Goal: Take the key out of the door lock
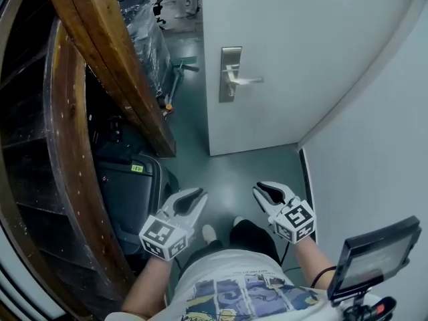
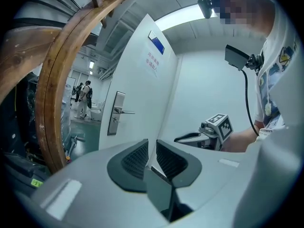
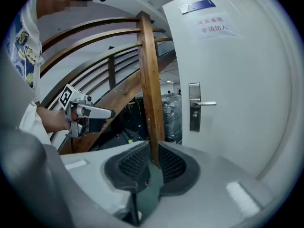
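Hovering low before the person's body [image 1: 234,287], the left gripper [image 1: 192,199] held its jaws a sliver apart and the right gripper [image 1: 265,192] kept a narrow gap too, both empty, probably because the door [image 1: 301,45] stood well ahead. The lock plate [image 1: 231,74] sat by the door's left edge, carrying the handle [image 1: 246,80]; any key there was too small to see. Only the gripper views showed the sign [image 3: 212,25] near the door's top edge.

This is looking like a workplace hall rather than a home: a printed notice [image 3: 212,25] is hanging on a white door [image 1: 301,45], and plastic-wrapped goods [image 1: 144,32] are standing on a green floor [image 1: 234,179] beside a wooden stair [image 1: 100,65].
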The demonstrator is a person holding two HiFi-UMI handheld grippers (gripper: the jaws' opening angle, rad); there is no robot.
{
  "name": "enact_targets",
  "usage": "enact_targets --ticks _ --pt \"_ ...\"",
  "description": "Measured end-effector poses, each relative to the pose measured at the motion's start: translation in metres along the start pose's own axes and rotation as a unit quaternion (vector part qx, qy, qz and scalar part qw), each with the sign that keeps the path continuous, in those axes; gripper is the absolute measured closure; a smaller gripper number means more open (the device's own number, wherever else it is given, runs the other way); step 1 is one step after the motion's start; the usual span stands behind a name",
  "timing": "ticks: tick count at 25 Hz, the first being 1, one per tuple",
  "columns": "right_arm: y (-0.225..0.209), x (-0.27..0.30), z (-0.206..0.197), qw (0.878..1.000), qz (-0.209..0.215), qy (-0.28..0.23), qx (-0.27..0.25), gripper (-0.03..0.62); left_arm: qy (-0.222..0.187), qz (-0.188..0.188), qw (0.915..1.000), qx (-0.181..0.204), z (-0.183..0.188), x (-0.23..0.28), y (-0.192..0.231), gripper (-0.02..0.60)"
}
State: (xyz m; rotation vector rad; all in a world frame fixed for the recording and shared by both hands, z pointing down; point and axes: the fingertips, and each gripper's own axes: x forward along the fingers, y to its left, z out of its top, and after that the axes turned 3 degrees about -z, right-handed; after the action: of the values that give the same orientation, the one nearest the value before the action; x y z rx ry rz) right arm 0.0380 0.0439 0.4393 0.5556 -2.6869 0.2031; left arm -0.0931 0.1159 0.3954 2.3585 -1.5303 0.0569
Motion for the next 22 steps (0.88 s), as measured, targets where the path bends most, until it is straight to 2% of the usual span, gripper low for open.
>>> enact_targets --ticks 6,16,22 --pt "-0.034 0.052 0.01 0.999 0.014 0.009 0.047 0.543 0.001 0.011 0.9998 0.016 0.029 0.03 0.054 0.475" --pt "-0.127 0.15 0.035 0.996 0.038 0.009 0.082 0.526 0.002 0.033 0.9986 0.04 0.093 0.131 0.163 0.415" --pt "-0.16 0.193 0.039 0.994 0.055 0.014 0.098 0.526 0.005 0.032 0.9984 0.047 0.12 0.181 0.212 0.375"
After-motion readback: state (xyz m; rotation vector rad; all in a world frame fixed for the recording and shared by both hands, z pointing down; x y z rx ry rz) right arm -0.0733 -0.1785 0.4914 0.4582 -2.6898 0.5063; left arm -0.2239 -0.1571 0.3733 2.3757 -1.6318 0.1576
